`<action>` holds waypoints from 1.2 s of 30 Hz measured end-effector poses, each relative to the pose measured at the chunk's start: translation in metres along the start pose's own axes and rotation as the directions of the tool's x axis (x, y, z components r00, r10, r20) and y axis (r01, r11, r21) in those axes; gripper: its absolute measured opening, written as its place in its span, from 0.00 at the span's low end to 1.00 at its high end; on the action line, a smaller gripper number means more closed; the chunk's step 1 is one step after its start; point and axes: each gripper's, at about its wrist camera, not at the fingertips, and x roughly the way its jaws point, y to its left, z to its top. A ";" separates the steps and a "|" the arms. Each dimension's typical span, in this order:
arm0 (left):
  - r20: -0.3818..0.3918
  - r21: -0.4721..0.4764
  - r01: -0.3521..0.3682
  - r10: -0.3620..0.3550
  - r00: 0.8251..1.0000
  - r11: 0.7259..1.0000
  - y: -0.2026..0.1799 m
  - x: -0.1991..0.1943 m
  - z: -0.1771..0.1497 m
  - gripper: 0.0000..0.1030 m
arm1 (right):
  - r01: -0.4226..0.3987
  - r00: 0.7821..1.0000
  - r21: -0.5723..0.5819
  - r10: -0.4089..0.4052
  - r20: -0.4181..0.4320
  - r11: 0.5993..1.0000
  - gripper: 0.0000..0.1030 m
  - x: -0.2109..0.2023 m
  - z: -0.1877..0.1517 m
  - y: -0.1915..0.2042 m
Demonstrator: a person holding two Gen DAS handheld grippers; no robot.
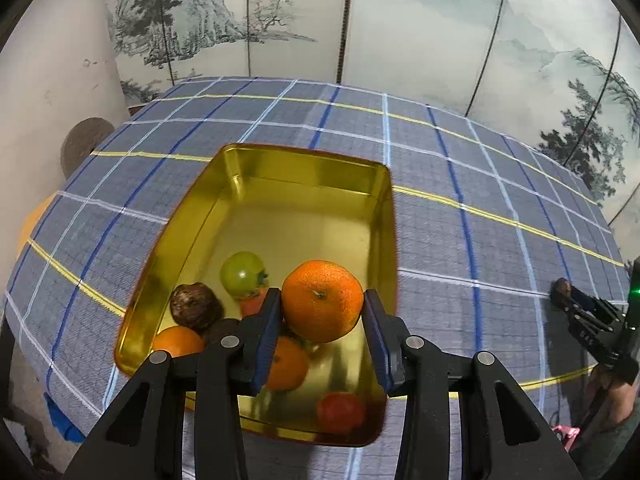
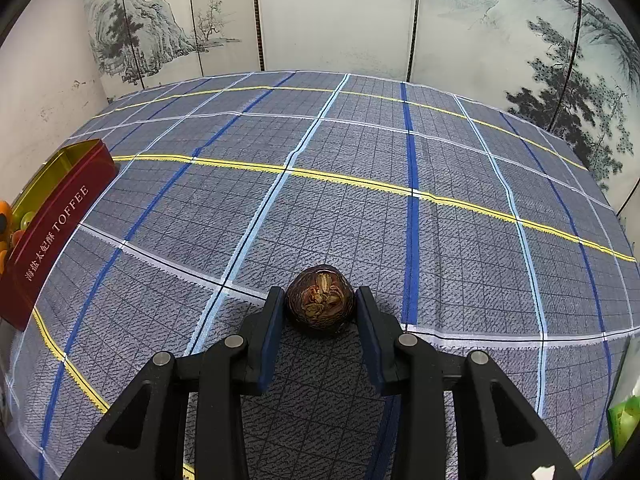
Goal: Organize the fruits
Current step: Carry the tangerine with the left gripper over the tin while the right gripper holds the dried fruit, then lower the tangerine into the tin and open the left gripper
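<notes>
Over tin: orange btwn L tongs.

Left black plastic two-finger gripper: blue rubber pads on inner faces, silver round pivot screws on angular linkage arms with triangular cutouts. Right black plastic two-finger gripper: same build. Green LED on its body at 3 o'clock in left view.

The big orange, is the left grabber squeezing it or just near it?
Touching. In the left wrist view, both blue pads of the left gripper press against the big orange's sides, holding it above the gold tin.
</notes>
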 end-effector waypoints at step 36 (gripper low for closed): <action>-0.051 -0.035 -0.043 0.041 0.998 0.998 0.041 0.019 -0.005 0.42 | -0.001 1.000 0.003 0.001 0.001 1.000 0.32 0.000 0.000 0.000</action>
